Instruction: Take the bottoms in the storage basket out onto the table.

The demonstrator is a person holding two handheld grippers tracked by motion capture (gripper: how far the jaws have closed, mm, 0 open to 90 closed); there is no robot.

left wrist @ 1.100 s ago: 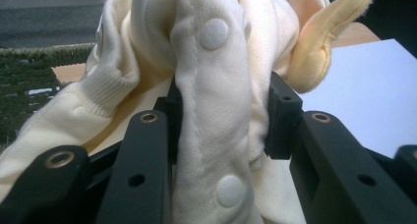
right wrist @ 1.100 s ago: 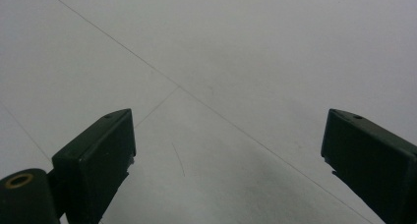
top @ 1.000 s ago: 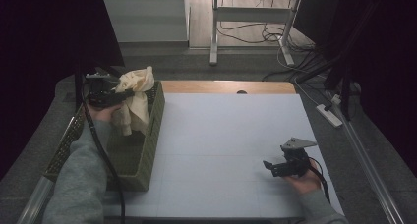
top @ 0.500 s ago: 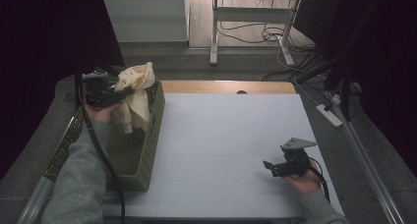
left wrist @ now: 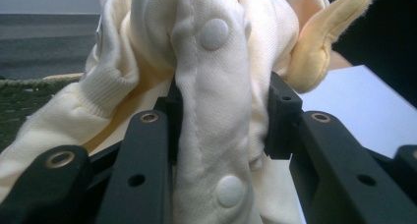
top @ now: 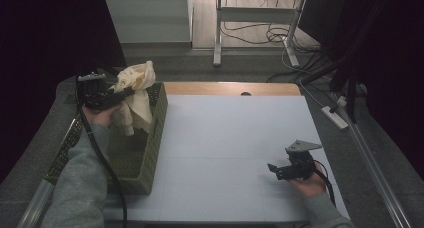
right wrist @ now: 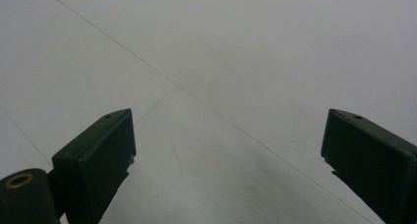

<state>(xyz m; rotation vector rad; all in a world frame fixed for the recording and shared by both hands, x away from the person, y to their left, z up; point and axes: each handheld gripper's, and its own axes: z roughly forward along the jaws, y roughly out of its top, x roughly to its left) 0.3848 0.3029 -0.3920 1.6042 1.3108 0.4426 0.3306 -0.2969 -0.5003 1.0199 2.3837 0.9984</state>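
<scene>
A cream baby garment (top: 134,90) with snap buttons hangs over the green woven basket (top: 152,138) at the table's left. My left gripper (top: 125,91) is shut on the garment (left wrist: 216,111), holding it up above the basket; its black jaws press on a bunched fold of the cloth. Near the table's front right, my right gripper (top: 274,169) rests low over the white table (top: 230,133), its jaws wide apart. Between the right gripper's (right wrist: 228,150) jaws there is only bare table (right wrist: 221,62).
The basket sits at the table's left edge, partly overhanging it. A wooden strip (top: 235,88) runs along the table's far edge. Beyond are a metal frame's legs (top: 217,33) and cables (top: 270,35) on the floor. A power strip (top: 335,115) lies to the right.
The left gripper has lifted the garment slightly higher over the basket. The right gripper has stayed where it was.
</scene>
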